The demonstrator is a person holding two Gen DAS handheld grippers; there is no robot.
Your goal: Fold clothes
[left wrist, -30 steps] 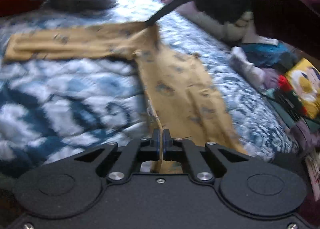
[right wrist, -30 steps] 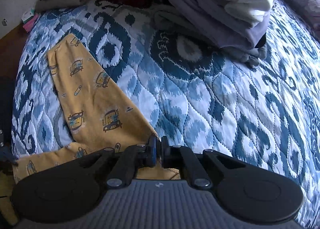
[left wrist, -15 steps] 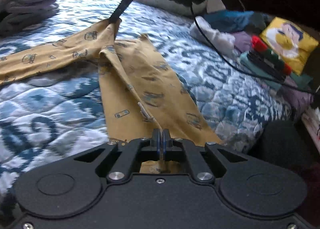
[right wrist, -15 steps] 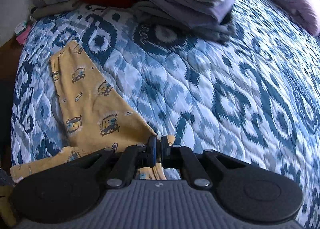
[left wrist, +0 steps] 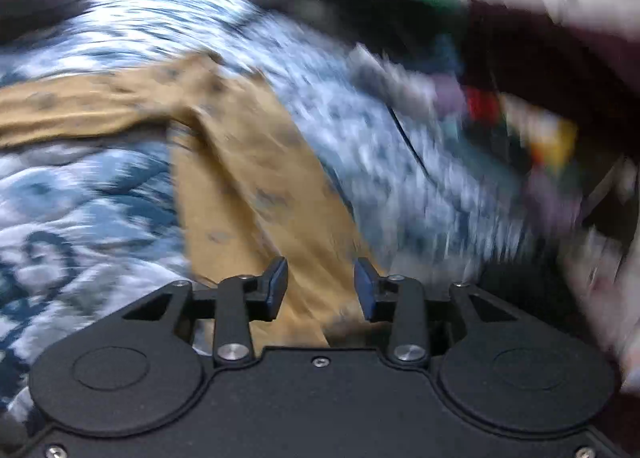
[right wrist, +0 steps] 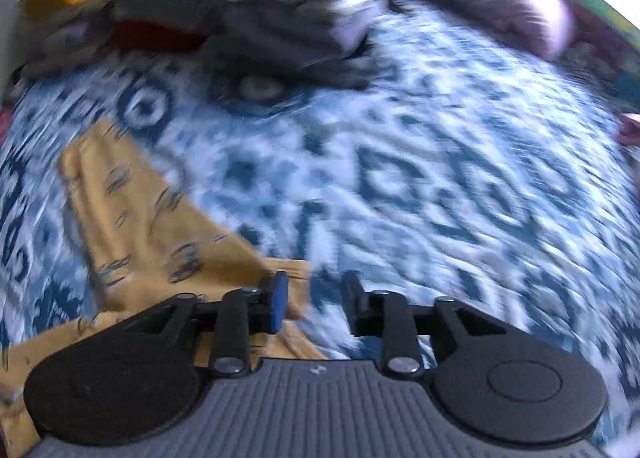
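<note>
on the bed (right wrist: 460,162), the yellow pants (left wrist: 256,178) lie bent, one leg running to nine o'clock. both the left tongs (left wrist: 320,290) and right tongs (right wrist: 310,298) have just opened, gripping nothing; released cloth may bunch and skew the fold.

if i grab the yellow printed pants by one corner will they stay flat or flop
The yellow printed cotton pants will likely flop: they already lie in soft creases on the blue patterned quilt. They look thin, so probably light. A single-corner lift would probably drag the rest along.
</note>
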